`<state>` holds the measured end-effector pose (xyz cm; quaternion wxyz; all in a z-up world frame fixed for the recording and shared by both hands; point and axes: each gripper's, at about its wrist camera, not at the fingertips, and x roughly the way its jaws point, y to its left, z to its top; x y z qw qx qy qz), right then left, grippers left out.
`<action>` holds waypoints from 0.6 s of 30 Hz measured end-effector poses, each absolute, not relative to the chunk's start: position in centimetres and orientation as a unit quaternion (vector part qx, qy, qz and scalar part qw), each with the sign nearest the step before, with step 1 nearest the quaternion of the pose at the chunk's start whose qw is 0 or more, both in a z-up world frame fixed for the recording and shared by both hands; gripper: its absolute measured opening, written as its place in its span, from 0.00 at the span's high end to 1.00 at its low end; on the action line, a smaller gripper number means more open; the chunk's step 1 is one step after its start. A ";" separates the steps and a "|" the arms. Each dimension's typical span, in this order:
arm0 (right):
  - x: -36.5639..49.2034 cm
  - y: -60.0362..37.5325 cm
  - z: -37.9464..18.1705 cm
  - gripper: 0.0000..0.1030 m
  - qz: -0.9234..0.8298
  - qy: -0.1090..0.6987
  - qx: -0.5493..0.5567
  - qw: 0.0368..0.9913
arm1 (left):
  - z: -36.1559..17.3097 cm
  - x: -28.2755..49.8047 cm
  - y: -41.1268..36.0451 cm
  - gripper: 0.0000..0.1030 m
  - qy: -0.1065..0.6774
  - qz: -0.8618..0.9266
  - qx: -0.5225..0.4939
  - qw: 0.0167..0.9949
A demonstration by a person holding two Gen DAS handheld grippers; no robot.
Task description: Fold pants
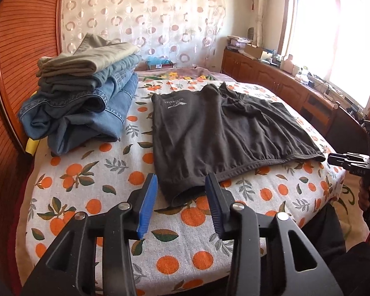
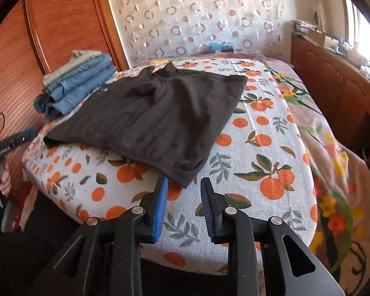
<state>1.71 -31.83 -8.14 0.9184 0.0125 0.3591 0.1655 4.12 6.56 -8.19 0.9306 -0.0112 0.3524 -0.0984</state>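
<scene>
**Dark pants laid flat on the bed, both grippers held apart and empty**

A bed (image 1: 91, 177) covered by a sheet printed with oranges and leaves is seen in both wrist views. A wooden headboard (image 1: 19, 69) is seen at 9 o'clock in the left view, and a patterned curtain (image 1: 145, 17) hangs at 12 o'clock. A wooden cabinet (image 1: 278, 79) runs under a bright window (image 1: 338, 37) at 2 o'clock.

The dark pants (image 1: 222, 133) are spread across the middle of the sheet, folded flat, with a pale logo near their 11 o'clock corner. In the right view the pants (image 2: 160, 118) lie at centre, one corner reaching toward 6 o'clock.

A stack of folded clothes (image 1: 86, 93), mostly blue denim with olive pieces on top, is set at 10 o'clock of the pants, just beside them.

The left gripper (image 1: 181, 192) is held at the near edge of the pants, its blue-padded jaws wide apart, with the hem between them but not clamped. The right gripper (image 2: 183, 192) is likewise held spread, nothing gripped, just short of the nearest corner of the pants.
</scene>
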 end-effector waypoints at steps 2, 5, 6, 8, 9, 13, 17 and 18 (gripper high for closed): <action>1.9 -31.4 -8.4 0.71 0.165 0.361 0.008 0.918 | -8.6 4.2 6.4 0.60 0.357 -0.099 -0.009 0.929; 2.6 -31.4 -8.9 0.71 0.149 0.365 0.018 0.919 | -9.3 4.3 6.5 0.60 0.364 -0.095 -0.004 0.926; 2.7 -31.5 -8.8 0.71 0.147 0.360 0.024 0.921 | -9.7 4.5 6.6 0.60 0.369 -0.092 -0.002 0.925; 3.0 -31.4 -8.9 0.71 0.143 0.358 0.028 0.922 | -10.3 4.6 6.9 0.60 0.378 -0.087 -0.003 0.922; 3.0 -31.3 -9.0 0.72 0.141 0.356 0.028 0.923 | -10.6 4.7 7.0 0.60 0.383 -0.085 -0.003 0.920; 2.8 -31.4 -8.9 0.96 0.132 0.344 0.026 0.929 | -11.6 5.4 7.1 0.60 0.400 -0.079 0.001 0.913; 1.9 -32.4 -7.9 0.98 0.120 0.315 0.042 0.941 | -12.0 6.0 7.0 0.60 0.406 -0.070 0.003 0.911; 1.8 -32.6 -7.7 0.98 0.118 0.311 0.044 0.942 | -12.0 6.1 7.0 0.60 0.406 -0.073 0.000 0.911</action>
